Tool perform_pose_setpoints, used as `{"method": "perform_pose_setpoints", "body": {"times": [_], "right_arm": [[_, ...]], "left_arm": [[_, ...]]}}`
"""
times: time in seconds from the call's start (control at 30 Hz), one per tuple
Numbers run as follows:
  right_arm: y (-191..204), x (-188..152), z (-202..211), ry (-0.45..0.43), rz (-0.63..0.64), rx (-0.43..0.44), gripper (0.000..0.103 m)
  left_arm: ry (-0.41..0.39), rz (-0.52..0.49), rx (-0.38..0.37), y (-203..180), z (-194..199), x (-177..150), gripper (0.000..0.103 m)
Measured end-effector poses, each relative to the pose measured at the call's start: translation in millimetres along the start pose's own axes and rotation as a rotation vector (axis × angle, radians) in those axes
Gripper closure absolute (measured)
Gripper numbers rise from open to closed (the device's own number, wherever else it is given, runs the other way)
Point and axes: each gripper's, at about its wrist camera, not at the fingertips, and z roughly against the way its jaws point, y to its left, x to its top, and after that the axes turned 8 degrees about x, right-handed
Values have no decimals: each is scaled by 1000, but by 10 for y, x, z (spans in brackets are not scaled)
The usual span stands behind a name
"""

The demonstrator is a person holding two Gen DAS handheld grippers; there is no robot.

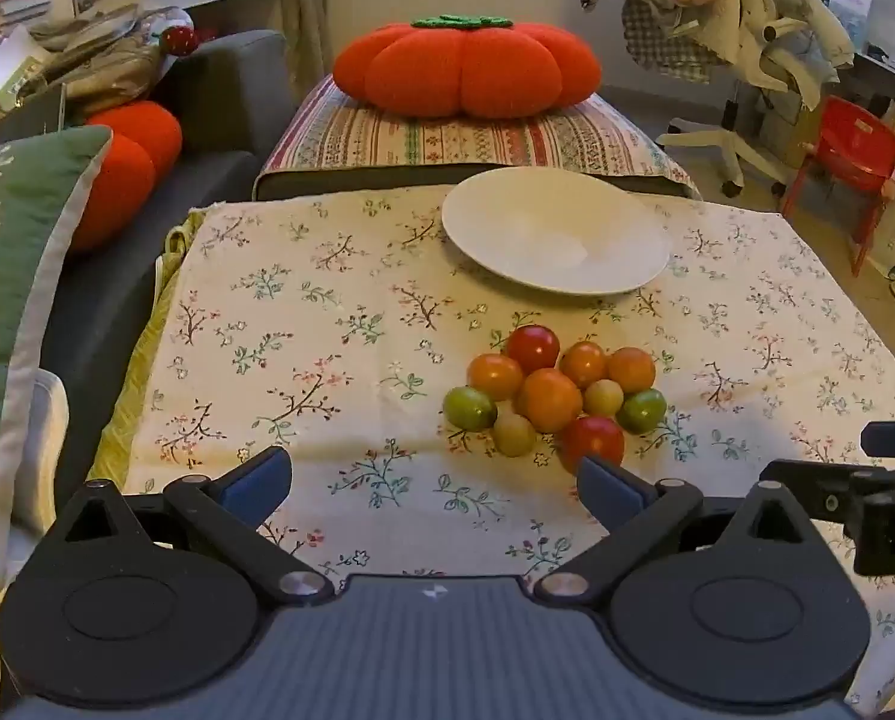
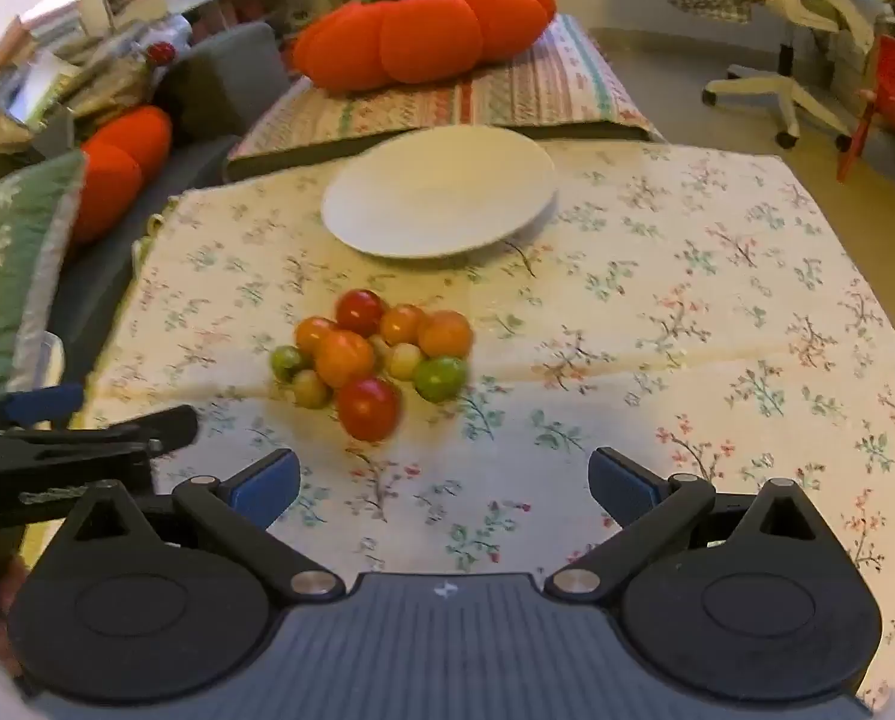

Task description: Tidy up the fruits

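Observation:
A cluster of several small tomatoes point(image 1: 555, 396), red, orange, green and pale yellow, lies on the floral cloth point(image 1: 327, 312); it also shows in the right wrist view point(image 2: 375, 360). A white plate point(image 1: 555, 231) stands empty behind it, also seen in the right wrist view point(image 2: 438, 198). My left gripper point(image 1: 435, 480) is open and empty, just short of the cluster, its right finger near a red tomato point(image 1: 594, 438). My right gripper point(image 2: 444, 483) is open and empty, in front of and right of the cluster.
A big orange pumpkin-shaped cushion point(image 1: 465, 66) rests on a striped pillow point(image 1: 477, 138) behind the table. A green pillow point(image 1: 9, 276) and grey sofa lie to the left. A red chair point(image 1: 849, 156) and an office chair base stand at the right.

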Motion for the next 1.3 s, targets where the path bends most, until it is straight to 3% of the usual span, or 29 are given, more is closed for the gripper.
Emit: {"method": "perform_pose_setpoints", "body": {"times": [0.13,0.27,0.37,0.5,0.83,1.3], "right_arm": [[5,40,-19,31,33,-74,0],[99,78,70,-21,23,-51,0],[237,79,132,-55,35,-51,0],[137,111,178,-77,16,-18,0],[97,34,180,-90,-37,14,0],[101,-6,73,-13,-9,-1,0]], "left_arm": [[-44,-40,46,-150,11,-61,15],[-33,7,10,-97,50,-44,15],[-50,25,21,-20,136,12,15],[-84,19,27,-1,237,34,15],[-47,42,-5,35,200,2,15],[13,38,-43,24,144,-50,15]]}}
